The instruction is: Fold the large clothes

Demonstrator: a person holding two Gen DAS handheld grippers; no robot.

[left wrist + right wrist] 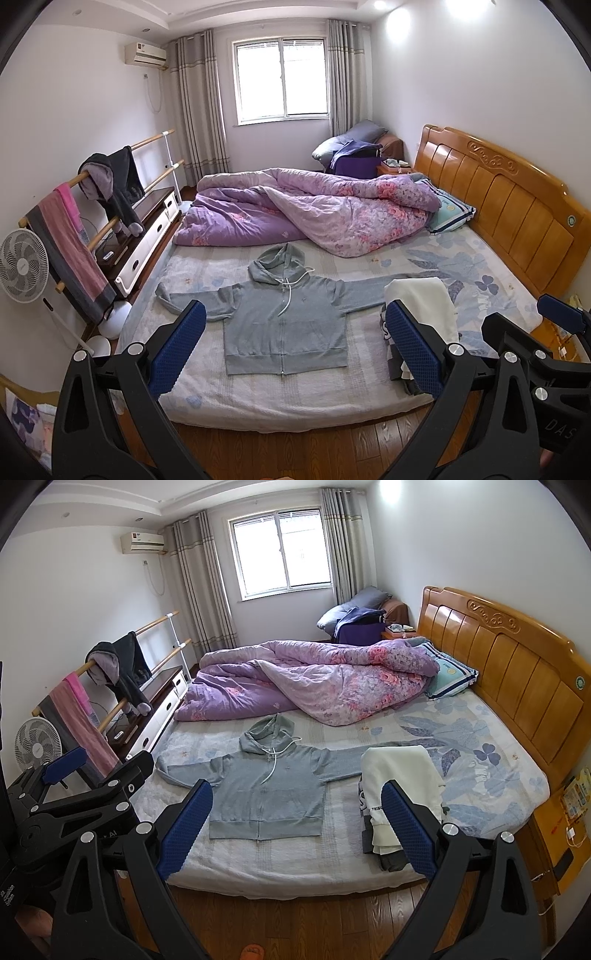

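1. A gray hoodie [285,317] lies flat on the bed [258,398], front side up. Its zipper is closed.
2. Both sleeves are stretched out to the sides, and the hood [277,261] points toward the far end of the room.
3. White strings hang down from the hood onto the chest.
4. The left tongs [295,347] are wide apart and hold nothing. They hang in the air near the edge of the bed, above the wooden floor [314,454].
5. The right tongs [297,829] are wide apart too, and they hold nothing. They also hang in the air in front of the bed.
6. In the left view, the right tongs show at the right edge. In the right view, the left tongs show at the left edge. The two are side by side and do not touch.
7. A pile of folded clothes [400,786] sits on the bed, right on top of the end of one sleeve. The top piece is white.
8. A big purple blanket [314,206] with pink flowers is bunched up on the far half of the bed.
9. A pillow [448,212] lies by the wooden headboard [517,206].
10. A white fan [24,266] stands by the wall next to a rack [110,177] with clothes hanging on it.
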